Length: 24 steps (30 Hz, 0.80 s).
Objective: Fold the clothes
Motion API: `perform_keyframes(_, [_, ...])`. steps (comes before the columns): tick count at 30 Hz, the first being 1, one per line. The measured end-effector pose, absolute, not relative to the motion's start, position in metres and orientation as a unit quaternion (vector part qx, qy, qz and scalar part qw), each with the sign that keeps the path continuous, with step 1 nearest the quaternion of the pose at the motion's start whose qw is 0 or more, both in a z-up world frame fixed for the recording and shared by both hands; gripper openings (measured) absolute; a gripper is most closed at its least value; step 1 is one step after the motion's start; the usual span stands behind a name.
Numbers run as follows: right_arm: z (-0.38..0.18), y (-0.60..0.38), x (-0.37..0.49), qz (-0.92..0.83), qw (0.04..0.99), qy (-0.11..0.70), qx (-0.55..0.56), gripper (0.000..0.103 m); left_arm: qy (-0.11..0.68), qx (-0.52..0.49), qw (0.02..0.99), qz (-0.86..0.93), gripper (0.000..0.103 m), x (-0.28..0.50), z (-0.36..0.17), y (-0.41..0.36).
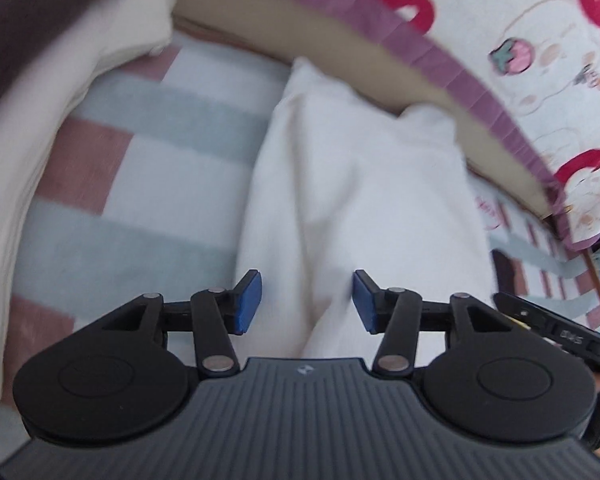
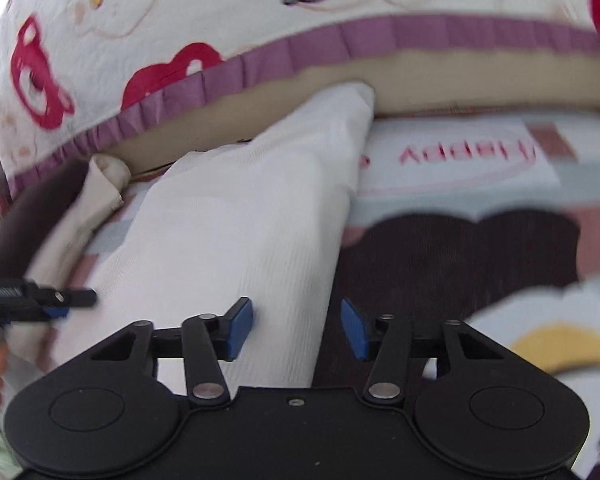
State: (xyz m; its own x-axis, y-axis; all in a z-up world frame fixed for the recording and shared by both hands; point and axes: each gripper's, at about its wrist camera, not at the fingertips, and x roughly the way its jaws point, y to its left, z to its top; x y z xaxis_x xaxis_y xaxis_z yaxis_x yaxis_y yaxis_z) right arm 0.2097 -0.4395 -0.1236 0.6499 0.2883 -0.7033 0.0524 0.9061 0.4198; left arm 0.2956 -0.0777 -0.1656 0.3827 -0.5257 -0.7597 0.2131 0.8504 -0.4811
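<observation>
A white folded garment [image 1: 360, 184] lies lengthwise on a striped mat, its far end against a bed's base. My left gripper [image 1: 307, 304] hovers over its near end, blue pads [image 1: 249, 302] apart and nothing pressed between them. In the right wrist view the same garment [image 2: 240, 220] runs from the lower middle up to the bed. My right gripper [image 2: 297, 328] stands open over the garment's right edge, one pad above white cloth, the other above a dark patch of the mat. The left gripper [image 2: 40, 300] shows at that view's left edge. Both views are blurred.
A quilt [image 2: 180, 8] with red bear and strawberry prints and a purple frill hangs over the tan bed base [image 1: 236, 24]. A cream cloth [image 1: 60, 120] lies at the left, a beige crumpled cloth [image 2: 96, 192] near the base. The patterned mat [image 2: 480, 160] spreads to the right.
</observation>
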Motion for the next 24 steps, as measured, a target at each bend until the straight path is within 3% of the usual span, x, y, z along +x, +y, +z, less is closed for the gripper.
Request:
perform_keyframes(6, [-0.143,-0.441,0.202,0.100,0.839,0.448,0.292,0.057,0.512,-0.078,0.831,-0.203,0.054,0.292,-0.173,-0.091])
perform_keyframes(8, [-0.146,-0.438,0.199,0.110,0.830,0.457,0.300,0.064,0.505,-0.080,0.835,-0.202,0.051,0.292,-0.174,-0.090])
perform_keyframes(12, [-0.156,-0.429,0.195,0.137,0.809,0.483,0.305,0.067,0.493,-0.065,0.844,-0.199,0.050,0.286,-0.173,-0.091])
perform_keyframes(15, [-0.158,-0.424,0.192,0.142,0.813,0.473,0.310,0.070,0.439,-0.010,0.874,-0.208,0.050,0.274,-0.155,-0.100])
perform_keyframes(16, [-0.158,-0.424,0.193,0.140,0.812,0.469,0.317,0.068,0.410,0.004,0.885,-0.220,0.050,0.266,-0.144,-0.102])
perform_keyframes(17, [-0.158,-0.425,0.194,0.138,0.811,0.465,0.326,0.049,0.382,0.014,0.894,-0.234,0.053,0.257,-0.134,-0.104])
perform_keyframes(18, [-0.157,-0.425,0.194,0.140,0.811,0.460,0.334,0.039,0.361,0.010,0.896,-0.257,0.053,0.250,-0.126,-0.104])
perform_keyframes(20, [-0.150,-0.427,0.194,0.156,0.808,0.446,0.352,0.033,0.324,-0.007,0.895,-0.306,0.054,0.235,-0.113,-0.105])
perform_keyframes(24, [-0.124,-0.432,0.202,0.170,0.793,0.439,0.387,0.032,0.268,0.049,0.885,-0.377,0.060,0.204,-0.103,-0.132])
